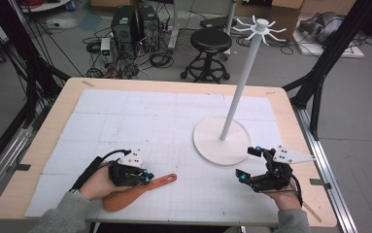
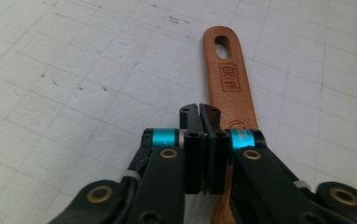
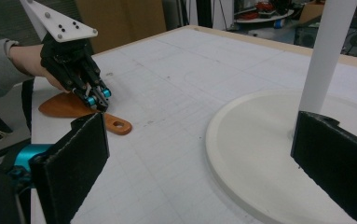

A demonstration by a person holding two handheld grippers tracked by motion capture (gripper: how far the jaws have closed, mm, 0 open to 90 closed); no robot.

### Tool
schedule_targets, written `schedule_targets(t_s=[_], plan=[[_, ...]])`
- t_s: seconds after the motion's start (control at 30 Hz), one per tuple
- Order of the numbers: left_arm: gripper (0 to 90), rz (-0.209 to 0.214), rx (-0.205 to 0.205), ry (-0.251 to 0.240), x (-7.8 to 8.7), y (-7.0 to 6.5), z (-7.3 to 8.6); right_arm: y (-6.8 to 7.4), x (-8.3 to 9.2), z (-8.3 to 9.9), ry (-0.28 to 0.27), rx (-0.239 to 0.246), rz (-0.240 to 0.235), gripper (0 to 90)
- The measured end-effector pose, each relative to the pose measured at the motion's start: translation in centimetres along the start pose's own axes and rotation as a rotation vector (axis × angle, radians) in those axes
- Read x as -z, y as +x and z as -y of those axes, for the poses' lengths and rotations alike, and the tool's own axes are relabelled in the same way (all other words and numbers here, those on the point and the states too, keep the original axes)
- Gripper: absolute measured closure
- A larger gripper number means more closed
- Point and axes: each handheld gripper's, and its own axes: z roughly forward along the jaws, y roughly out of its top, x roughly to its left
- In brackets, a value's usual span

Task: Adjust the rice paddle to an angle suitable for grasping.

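My left tongs (image 2: 199,112) are pinched together with nothing between them, hovering over the handle of the wooden spatula (image 1: 135,190), which lies flat on the desk (image 1: 174,111); from here I can't quite tell whether they touch it. So nothing is picked up yet. My right tongs (image 1: 249,163) wait wide open beside the white hook stand (image 1: 222,141).
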Motion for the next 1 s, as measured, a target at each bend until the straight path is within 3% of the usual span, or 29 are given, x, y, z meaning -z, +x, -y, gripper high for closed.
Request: schedule_targets(t_s=[0.17, 0.27, 0.33, 0.4, 0.47, 0.57, 0.7, 0.8, 1.0], plan=[[79.5, -0.003, -0.005, -0.041, 0.8, -0.1, -0.1, 0.0, 0.1, 0.0, 0.0, -0.008, 0.0, 2.9], [72.5, 0.013, 0.005, -0.09, 1.3, -0.1, -0.1, 0.1, 0.1, 0.0, 0.0, -0.01, 0.0, 3.0], [63.0, 0.026, 0.012, -0.107, 1.5, -0.1, -0.1, 0.0, 0.1, 0.0, 0.003, -0.006, 0.002, 2.9], [51.4, -0.028, -0.037, -0.113, 1.5, -0.4, -0.1, 0.1, 0.1, 0.0, 0.003, -0.005, 0.002, 2.9], [48.1, -0.04, -0.057, -0.124, 1.6, -0.7, -0.2, 0.0, 0.1, 0.0, 0.003, -0.006, 0.002, 2.9], [35.5, -0.036, -0.055, -0.133, 1.6, -1.0, -0.2, 0.0, 0.1, 0.0, 0.004, -0.007, 0.001, 2.9], [19.7, 0.019, -0.021, -0.106, 1.4, -1.2, -0.3, 0.0, 0.1, 0.1, 0.003, -0.006, -0.001, 3.0], [19.1, 0.063, -0.015, -0.108, 1.3, -1.6, -0.4, 0.0, 0.1, 0.1, 0.007, -0.014, -0.003, 2.9], [18.8, 0.039, -0.014, -0.088, 0.8, -1.8, -0.8, 0.0, 0.1, 0.1, 0.009, -0.011, -0.002, 2.9]])
